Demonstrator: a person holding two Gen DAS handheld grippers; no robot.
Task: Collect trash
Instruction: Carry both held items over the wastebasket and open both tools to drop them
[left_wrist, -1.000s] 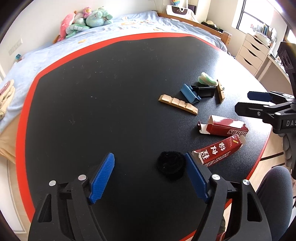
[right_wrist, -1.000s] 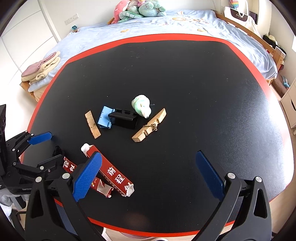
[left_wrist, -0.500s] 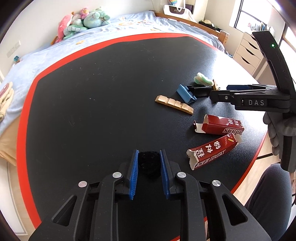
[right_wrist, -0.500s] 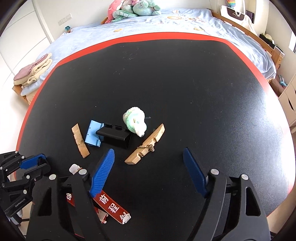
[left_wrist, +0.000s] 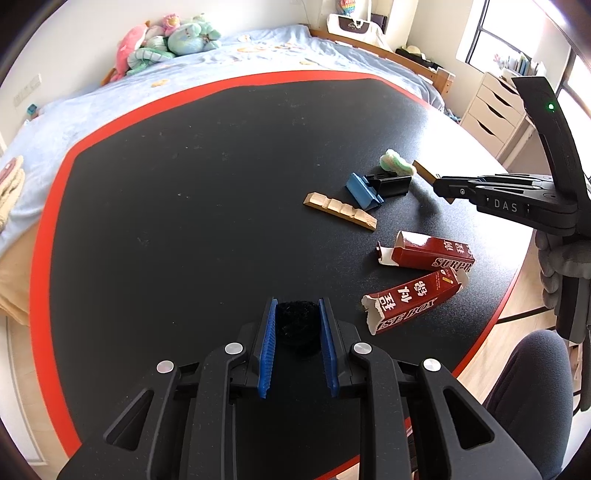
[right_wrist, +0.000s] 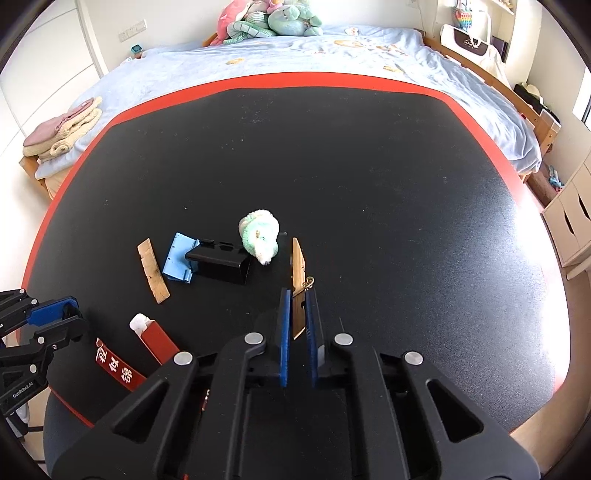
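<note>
Black round table (left_wrist: 184, 184) with a red rim, in a bedroom, a bed (left_wrist: 110, 110) behind it at 12 o'clock.

At 6 o'clock in the left wrist view: left gripper (left_wrist: 297, 306), jaws just closed, pressing on a black fuzzy tuft (left_wrist: 297, 325) from both sides. Probably squeezed so because of its softness. Still low at the table, not yet lifted.

At 6 o'clock in the right wrist view: right gripper (right_wrist: 297, 295), jaws just closed as well, pinching the near end of a thin wooden stick (right_wrist: 298, 266). Far end pointing to 12 o'clock, so gripped along the flat sides, probably for a firm hold.

Farther, at 3 o'clock from the tuft: two red cartons (left_wrist: 413, 299), torn open, lying flat.

Beyond, toward 1 o'clock: a notched wooden strip (left_wrist: 340, 210), a blue and black clip (left_wrist: 369, 188), a green-white fluffy wad (left_wrist: 395, 162), all untouched. No bin in view.
</note>
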